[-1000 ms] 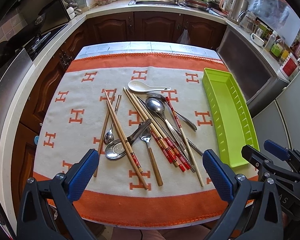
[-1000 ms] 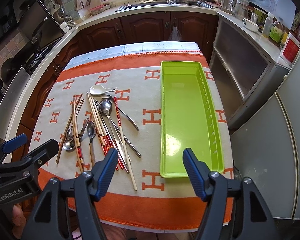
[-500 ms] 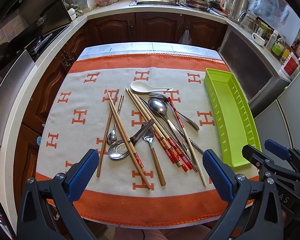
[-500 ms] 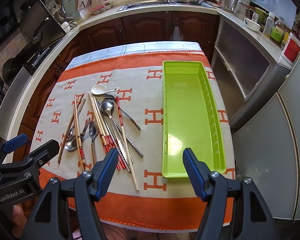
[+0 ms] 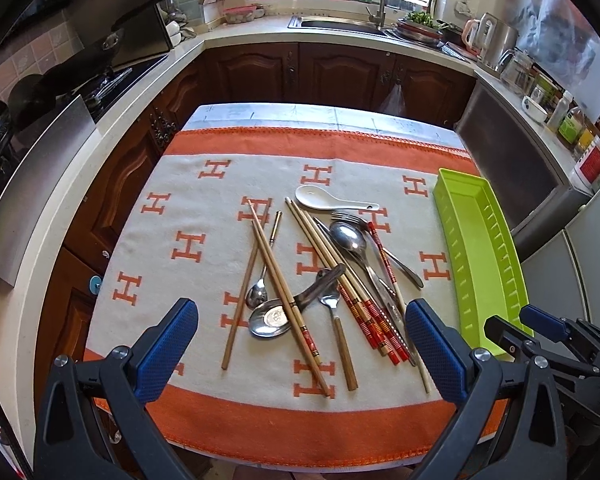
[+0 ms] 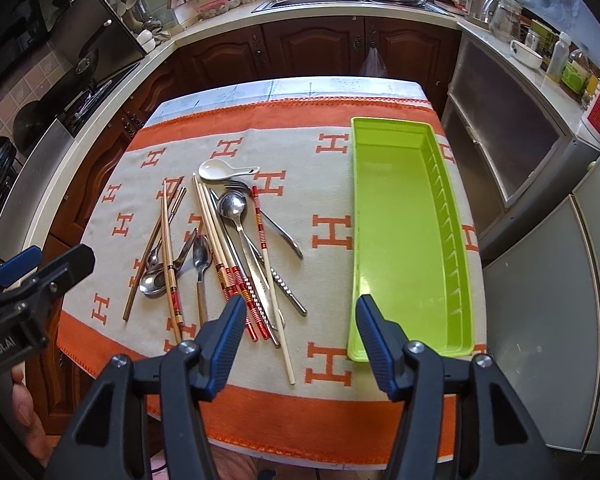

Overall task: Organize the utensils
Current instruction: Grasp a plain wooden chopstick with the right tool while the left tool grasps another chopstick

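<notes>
Both fingers spread, holding nothing (right gripper [image 6: 300, 338] just narrowing), left gripper [image 5: 302, 346] above utensil pile [image 5: 320, 280], green tray [image 6: 410, 236] empty.

The right claw's pad [image 6: 227, 340] covered the near ends of the red-banded chopsticks [image 6: 236, 280], the surface's [image 5: 340, 432] near edge was cut off, and counter bottle labels were unreadable.

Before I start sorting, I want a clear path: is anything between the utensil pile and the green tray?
Nothing visible: only bare patterned cloth separates the pile of chopsticks and metal spoons from the empty lime-green plastic tray.
</notes>
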Tool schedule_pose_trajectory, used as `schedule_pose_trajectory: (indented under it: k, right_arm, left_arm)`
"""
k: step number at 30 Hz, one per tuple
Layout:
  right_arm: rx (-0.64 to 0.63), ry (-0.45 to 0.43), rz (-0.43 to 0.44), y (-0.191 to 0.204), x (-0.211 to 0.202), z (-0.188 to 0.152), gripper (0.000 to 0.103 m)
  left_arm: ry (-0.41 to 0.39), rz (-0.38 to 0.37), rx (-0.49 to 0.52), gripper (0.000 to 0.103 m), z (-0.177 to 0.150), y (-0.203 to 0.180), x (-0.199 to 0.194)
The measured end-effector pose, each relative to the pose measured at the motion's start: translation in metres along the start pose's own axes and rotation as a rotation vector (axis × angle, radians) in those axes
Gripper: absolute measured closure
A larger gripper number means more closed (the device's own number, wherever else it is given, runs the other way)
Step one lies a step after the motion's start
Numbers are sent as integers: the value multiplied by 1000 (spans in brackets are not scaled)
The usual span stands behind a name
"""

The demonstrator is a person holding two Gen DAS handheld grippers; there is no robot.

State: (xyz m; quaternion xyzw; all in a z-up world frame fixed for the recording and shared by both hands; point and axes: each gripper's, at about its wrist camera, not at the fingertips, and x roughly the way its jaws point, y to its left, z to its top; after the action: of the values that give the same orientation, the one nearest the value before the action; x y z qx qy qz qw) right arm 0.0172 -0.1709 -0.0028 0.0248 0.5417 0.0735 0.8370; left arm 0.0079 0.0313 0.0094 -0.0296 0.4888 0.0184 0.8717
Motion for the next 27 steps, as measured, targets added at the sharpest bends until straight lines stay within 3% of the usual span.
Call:
schedule_pose_trajectory:
  k: [12, 17, 22, 27]
  right_arm:
    - [-76, 35, 52, 26, 28, 16, 55]
    - [-107, 70, 108, 43, 44, 23, 58]
    - [-145, 107, 182, 69, 63, 33, 64]
    - [-185, 148, 233, 99, 90, 46, 76]
  left_arm:
    - [84, 35, -23, 1, 4, 47, 28]
    - [164, 34, -62, 6, 2, 76, 59]
    - [225, -11, -80, 17, -2, 93, 89]
    - [282, -67, -92, 38, -3, 103, 119]
